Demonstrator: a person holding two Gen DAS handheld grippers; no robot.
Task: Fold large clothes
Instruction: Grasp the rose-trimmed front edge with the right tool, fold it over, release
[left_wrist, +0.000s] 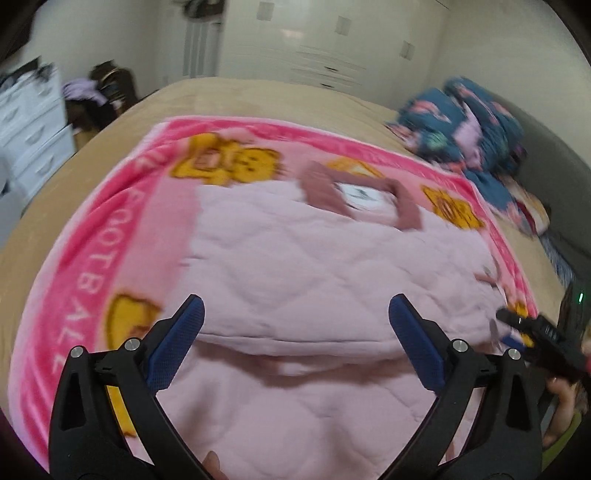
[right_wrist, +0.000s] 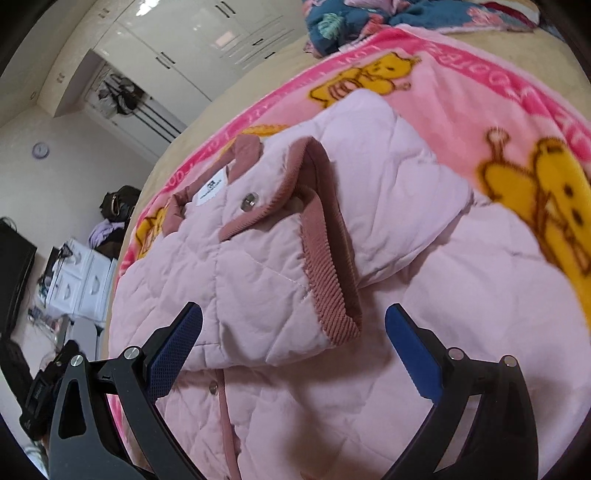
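A pale pink quilted jacket (left_wrist: 314, 258) with a dusty-rose corduroy collar lies on a pink blanket (left_wrist: 92, 258) printed with yellow bears. My left gripper (left_wrist: 295, 306) hovers over the jacket's folded lower part, jaws wide open and nothing between them. In the right wrist view the jacket (right_wrist: 258, 277) shows a sleeve folded across the chest, and its corduroy cuff (right_wrist: 332, 280) lies just ahead of my right gripper (right_wrist: 293, 314). That gripper is open, its pads apart from the cloth. The right gripper (left_wrist: 532, 332) also shows at the right edge of the left wrist view.
The blanket (right_wrist: 480, 92) covers a beige bed (left_wrist: 258, 96). A heap of blue floral bedding (left_wrist: 469, 125) sits at the bed's far right corner. White drawers (left_wrist: 33, 125) and a cluttered chair (left_wrist: 103, 96) stand beside the bed's left. White wardrobes (left_wrist: 325, 44) line the far wall.
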